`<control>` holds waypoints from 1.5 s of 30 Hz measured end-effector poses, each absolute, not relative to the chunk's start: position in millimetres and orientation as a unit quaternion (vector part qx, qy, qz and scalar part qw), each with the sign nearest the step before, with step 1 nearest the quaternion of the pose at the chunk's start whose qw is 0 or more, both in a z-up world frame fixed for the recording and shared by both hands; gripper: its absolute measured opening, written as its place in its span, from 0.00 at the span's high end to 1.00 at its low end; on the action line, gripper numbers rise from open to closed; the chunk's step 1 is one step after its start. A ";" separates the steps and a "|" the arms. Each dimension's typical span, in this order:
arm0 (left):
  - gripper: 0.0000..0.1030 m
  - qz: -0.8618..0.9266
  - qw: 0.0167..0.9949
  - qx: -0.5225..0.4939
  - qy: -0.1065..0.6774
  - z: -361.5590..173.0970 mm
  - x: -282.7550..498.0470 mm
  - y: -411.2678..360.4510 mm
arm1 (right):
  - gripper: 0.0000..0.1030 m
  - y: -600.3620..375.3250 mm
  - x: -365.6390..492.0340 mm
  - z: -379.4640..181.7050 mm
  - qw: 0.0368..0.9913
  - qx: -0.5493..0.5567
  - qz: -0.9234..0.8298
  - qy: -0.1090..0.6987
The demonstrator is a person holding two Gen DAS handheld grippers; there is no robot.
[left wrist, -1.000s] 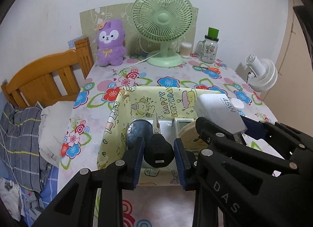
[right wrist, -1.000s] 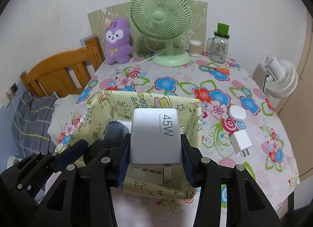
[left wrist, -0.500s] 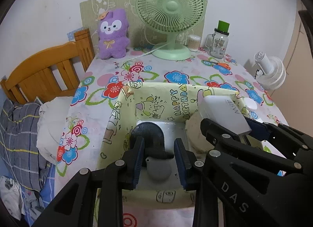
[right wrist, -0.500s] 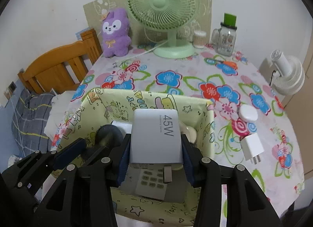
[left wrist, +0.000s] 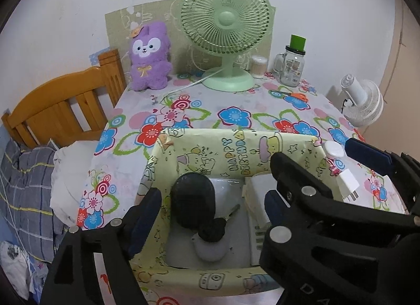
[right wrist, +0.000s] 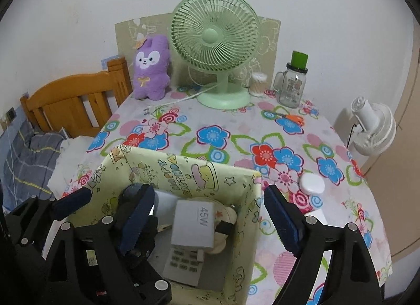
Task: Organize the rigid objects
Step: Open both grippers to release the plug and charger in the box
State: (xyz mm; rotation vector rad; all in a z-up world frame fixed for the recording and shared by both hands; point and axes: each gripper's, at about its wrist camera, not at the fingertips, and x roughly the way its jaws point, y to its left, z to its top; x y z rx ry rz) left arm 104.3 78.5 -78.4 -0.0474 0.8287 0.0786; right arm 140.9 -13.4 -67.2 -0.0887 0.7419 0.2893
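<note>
Both just spread wide, left gripper [left wrist: 210,200] and right gripper [right wrist: 207,215], grasping nothing, over yellow box [right wrist: 183,171]. Inside: 45W charger [right wrist: 193,226], black plug [left wrist: 212,228]. Beyond on floral surface [right wrist: 236,126]: green fan [right wrist: 214,39], purple plush [right wrist: 151,68], jar [right wrist: 291,84].

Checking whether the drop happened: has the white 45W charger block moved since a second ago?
Yes. The white 45W charger block has dropped from between the right gripper pads, whose jaws have just opened, into the yellow cartoon-print box.
</note>
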 end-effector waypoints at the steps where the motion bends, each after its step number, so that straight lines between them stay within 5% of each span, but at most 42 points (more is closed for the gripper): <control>1: 0.16 0.038 0.915 -0.021 0.401 -77.6 103.6 76.0 | 0.15 -16.6 141.2 -67.5 0.920 -0.040 0.140 0.365; 45: 0.04 -0.004 0.930 0.007 0.367 -38.9 74.4 -27.5 | 0.08 -124.4 103.0 -34.3 0.933 -0.006 0.096 0.346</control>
